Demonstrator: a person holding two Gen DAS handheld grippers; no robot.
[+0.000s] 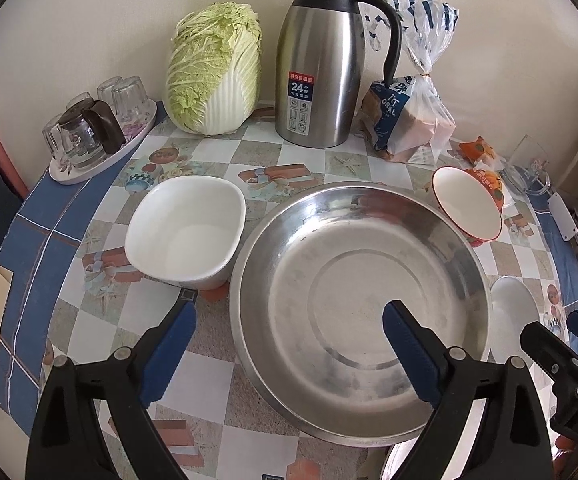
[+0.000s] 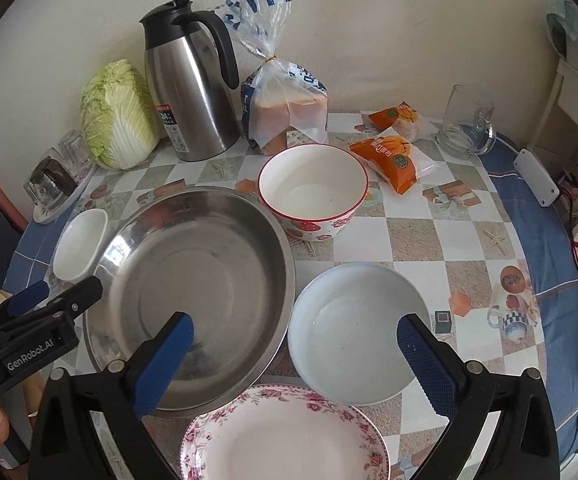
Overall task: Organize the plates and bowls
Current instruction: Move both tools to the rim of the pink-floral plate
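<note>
A large steel basin point(image 1: 361, 300) point(image 2: 193, 292) sits mid-table. A white square bowl point(image 1: 187, 230) point(image 2: 81, 244) stands left of it. A red-rimmed patterned bowl point(image 1: 469, 208) point(image 2: 313, 196) stands behind it to the right. A pale round bowl point(image 2: 357, 332) point(image 1: 513, 316) is right of the basin. A floral plate point(image 2: 285, 436) lies at the near edge. My left gripper point(image 1: 289, 316) is open, straddling the basin's left rim. My right gripper point(image 2: 297, 332) is open above the gap between the basin and the pale bowl.
At the back stand a napa cabbage point(image 1: 215, 72), a steel thermos jug point(image 1: 321, 64), a bread bag point(image 1: 409, 120), orange snack packs point(image 2: 389, 156), a glass mug point(image 2: 469, 124) and a tray of glasses point(image 1: 97, 132). The tablecloth point(image 1: 249, 160) is checkered.
</note>
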